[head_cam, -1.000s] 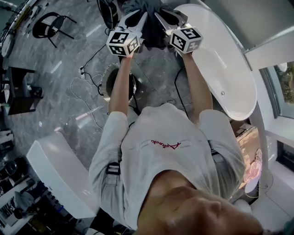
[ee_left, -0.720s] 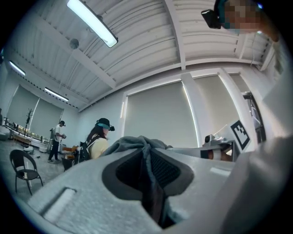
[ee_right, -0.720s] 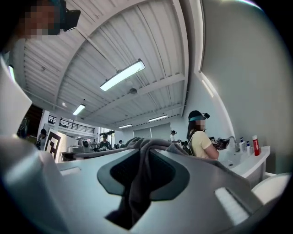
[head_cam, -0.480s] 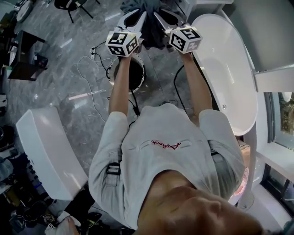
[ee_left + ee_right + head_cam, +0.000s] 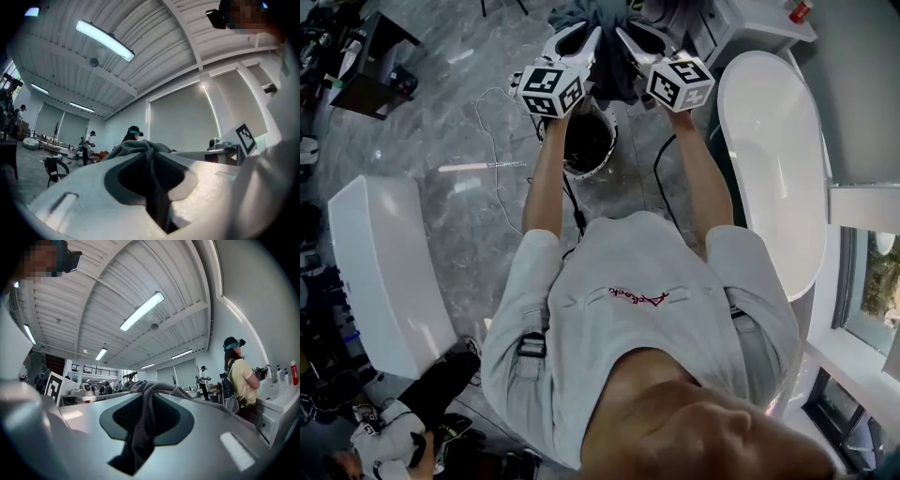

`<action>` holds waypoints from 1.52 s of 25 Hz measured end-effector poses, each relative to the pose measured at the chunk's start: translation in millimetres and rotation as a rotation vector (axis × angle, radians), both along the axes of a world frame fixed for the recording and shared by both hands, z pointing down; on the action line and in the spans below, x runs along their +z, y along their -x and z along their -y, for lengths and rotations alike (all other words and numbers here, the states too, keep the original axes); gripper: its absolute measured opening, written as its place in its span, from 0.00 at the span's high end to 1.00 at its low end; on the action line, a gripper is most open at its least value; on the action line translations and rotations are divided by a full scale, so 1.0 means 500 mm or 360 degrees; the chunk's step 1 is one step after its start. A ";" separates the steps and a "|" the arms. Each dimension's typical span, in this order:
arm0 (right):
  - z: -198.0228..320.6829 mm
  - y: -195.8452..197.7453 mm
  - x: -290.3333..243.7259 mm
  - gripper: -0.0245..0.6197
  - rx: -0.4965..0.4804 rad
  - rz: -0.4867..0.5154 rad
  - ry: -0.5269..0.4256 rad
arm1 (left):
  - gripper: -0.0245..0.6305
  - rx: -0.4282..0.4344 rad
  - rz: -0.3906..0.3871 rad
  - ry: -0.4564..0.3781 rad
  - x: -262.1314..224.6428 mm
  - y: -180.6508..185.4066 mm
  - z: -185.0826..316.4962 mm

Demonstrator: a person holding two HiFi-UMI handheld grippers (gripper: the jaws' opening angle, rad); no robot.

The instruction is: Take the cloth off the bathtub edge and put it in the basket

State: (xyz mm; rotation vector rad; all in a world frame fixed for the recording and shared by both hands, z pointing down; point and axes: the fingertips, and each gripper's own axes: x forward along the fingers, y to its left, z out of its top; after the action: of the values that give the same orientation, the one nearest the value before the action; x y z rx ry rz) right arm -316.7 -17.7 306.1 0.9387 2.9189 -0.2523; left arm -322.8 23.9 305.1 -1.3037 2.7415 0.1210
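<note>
**Holding a dark grey cloth at top centre**

Crumpled into soft folds, it hangs bunched between the left gripper and right gripper, each nearly closed and pinching a twisted tuck. The round basket lies just below in frame, the white bathtub at right.

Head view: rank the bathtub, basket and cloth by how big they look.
1. bathtub, clearly largest.
2-3. cloth and basket look alike; the cloth is nearer the camera, so I leave them unranked.
</note>
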 end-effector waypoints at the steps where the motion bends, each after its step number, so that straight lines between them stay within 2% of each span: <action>1: -0.021 -0.002 0.002 0.85 -0.0022 0.0004 -0.0002 | 0.88 -0.0022 0.0004 -0.0002 0.002 -0.003 -0.022; 7: -0.118 0.022 0.002 0.85 -0.0151 0.0016 0.0003 | 0.88 -0.0145 0.0020 0.0007 0.000 0.013 -0.120; 14: -0.188 0.064 0.004 0.85 -0.0308 0.0010 -0.0004 | 0.88 -0.0301 0.0001 0.0006 0.004 0.046 -0.189; 28: -0.211 0.143 0.018 0.85 -0.0610 -0.0028 -0.0017 | 0.88 -0.0605 -0.0051 -0.0009 0.020 0.112 -0.210; 38: -0.264 0.150 0.075 0.85 -0.0727 -0.0127 -0.0032 | 0.88 -0.0721 -0.0152 -0.0023 0.078 0.113 -0.261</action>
State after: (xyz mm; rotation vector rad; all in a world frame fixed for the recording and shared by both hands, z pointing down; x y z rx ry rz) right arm -391.8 114.2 343.9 1.6255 2.7370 -0.2873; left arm -379.3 154.3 344.2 -0.6593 3.0270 0.1672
